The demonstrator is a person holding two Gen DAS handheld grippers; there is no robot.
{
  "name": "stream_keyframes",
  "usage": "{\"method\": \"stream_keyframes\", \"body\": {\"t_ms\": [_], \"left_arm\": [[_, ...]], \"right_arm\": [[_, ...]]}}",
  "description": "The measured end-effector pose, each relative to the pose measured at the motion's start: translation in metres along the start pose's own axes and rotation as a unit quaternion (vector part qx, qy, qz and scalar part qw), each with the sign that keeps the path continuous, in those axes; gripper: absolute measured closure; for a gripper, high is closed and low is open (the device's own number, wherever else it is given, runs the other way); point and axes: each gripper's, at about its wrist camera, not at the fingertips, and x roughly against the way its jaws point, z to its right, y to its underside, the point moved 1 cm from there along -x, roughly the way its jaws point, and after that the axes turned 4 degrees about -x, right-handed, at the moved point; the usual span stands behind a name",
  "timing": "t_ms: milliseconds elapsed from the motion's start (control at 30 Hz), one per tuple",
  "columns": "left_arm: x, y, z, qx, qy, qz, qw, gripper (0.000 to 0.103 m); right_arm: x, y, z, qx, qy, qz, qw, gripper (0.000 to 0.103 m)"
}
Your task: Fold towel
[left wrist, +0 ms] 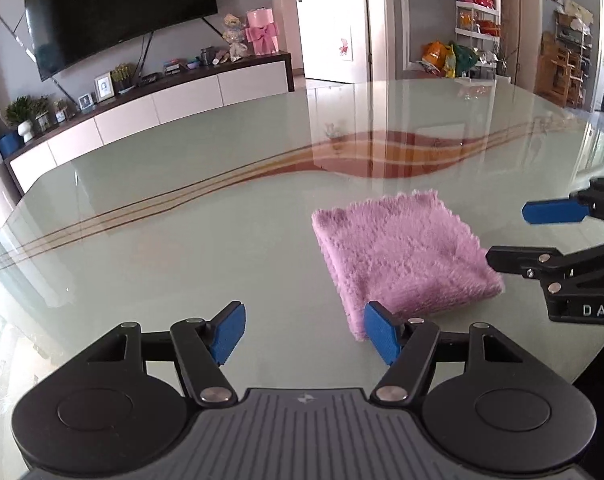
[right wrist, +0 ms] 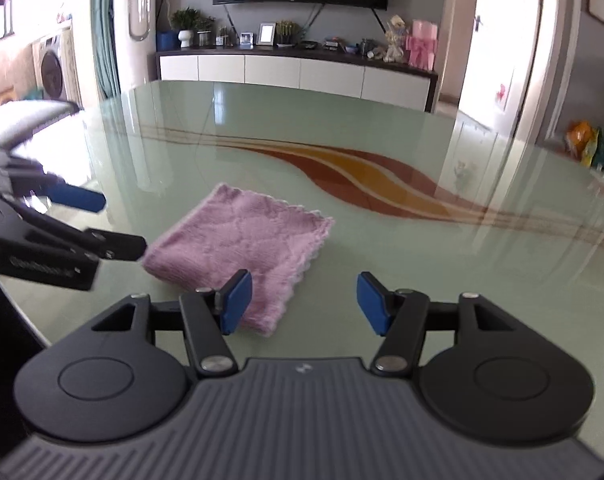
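A fluffy pink towel (left wrist: 406, 256) lies folded into a thick square on the glass table (left wrist: 222, 240). My left gripper (left wrist: 304, 332) hovers open just in front of and left of the towel, nothing between its blue pads. In the right wrist view the same towel (right wrist: 242, 248) sits ahead and left of my right gripper (right wrist: 304, 304), which is open and empty. Each gripper shows in the other's view: the right gripper (left wrist: 522, 236) at the towel's right side, the left gripper (right wrist: 114, 224) at its left side. Neither touches the towel.
The pale green glass table (right wrist: 382, 128) carries a red and orange wave pattern. Behind it stand a white TV cabinet (right wrist: 294, 72) with plants, frames and a pink gift box, a wall TV (left wrist: 118, 12), a door and shelves at the right.
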Motion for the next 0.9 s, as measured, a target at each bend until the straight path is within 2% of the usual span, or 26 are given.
{"method": "stream_keyframes", "body": {"t_ms": [200, 300, 433, 567, 900], "left_arm": [[0.020, 0.000, 0.006, 0.025, -0.009, -0.020, 0.9995, 0.024], [0.030, 0.001, 0.007, 0.028, -0.009, -0.019, 0.9994, 0.015], [0.048, 0.002, 0.013, 0.027, -0.010, -0.018, 0.9994, 0.003], [0.057, 0.003, 0.015, 0.022, -0.019, -0.028, 0.9992, 0.002], [0.066, 0.011, 0.013, 0.037, -0.014, -0.042, 0.9983, 0.001]], "right_arm": [[0.022, -0.006, -0.005, -0.043, -0.008, -0.008, 0.999, 0.030], [0.030, -0.011, -0.004, -0.051, -0.005, -0.006, 0.999, 0.019], [0.043, -0.015, -0.005, -0.061, -0.005, -0.005, 0.998, 0.013], [0.051, -0.015, -0.009, -0.062, -0.010, 0.000, 0.998, 0.005], [0.063, -0.015, -0.019, -0.050, -0.003, 0.012, 0.999, 0.002]]}}
